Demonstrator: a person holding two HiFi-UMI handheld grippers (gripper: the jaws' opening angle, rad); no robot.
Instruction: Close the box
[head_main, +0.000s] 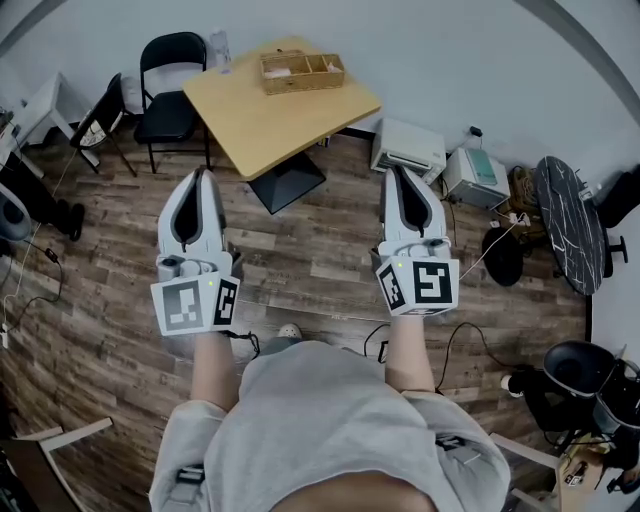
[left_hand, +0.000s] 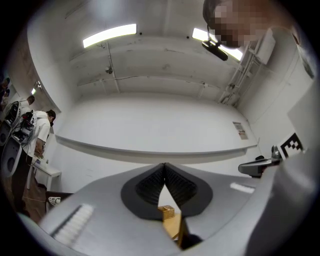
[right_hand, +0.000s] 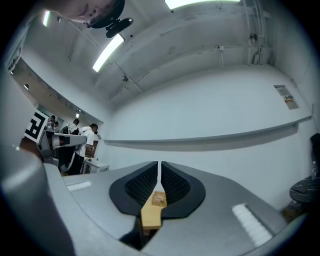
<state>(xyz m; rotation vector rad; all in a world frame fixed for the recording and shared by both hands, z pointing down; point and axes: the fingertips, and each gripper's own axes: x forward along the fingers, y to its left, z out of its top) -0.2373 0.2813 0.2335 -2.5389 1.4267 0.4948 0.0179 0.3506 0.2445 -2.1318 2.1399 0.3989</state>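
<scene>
A wooden box (head_main: 301, 70) with open compartments stands at the far side of a light wooden table (head_main: 270, 120). Both grippers are held in the air well short of the table and point toward it. My left gripper (head_main: 202, 175) has its jaws pressed together, with nothing between them. My right gripper (head_main: 392, 172) is shut and empty too. In the left gripper view the jaws (left_hand: 164, 166) meet at the tip, and the box (left_hand: 167, 212) shows small and distant below them. In the right gripper view the gripper (right_hand: 159, 165) frames the box (right_hand: 159, 199) on the table (right_hand: 151, 216).
A black chair (head_main: 172, 85) stands left of the table. White units (head_main: 408, 148) sit on the wood floor by the wall at right, near a dark round table (head_main: 568, 222). Cables trail across the floor. People stand far off (right_hand: 82, 137).
</scene>
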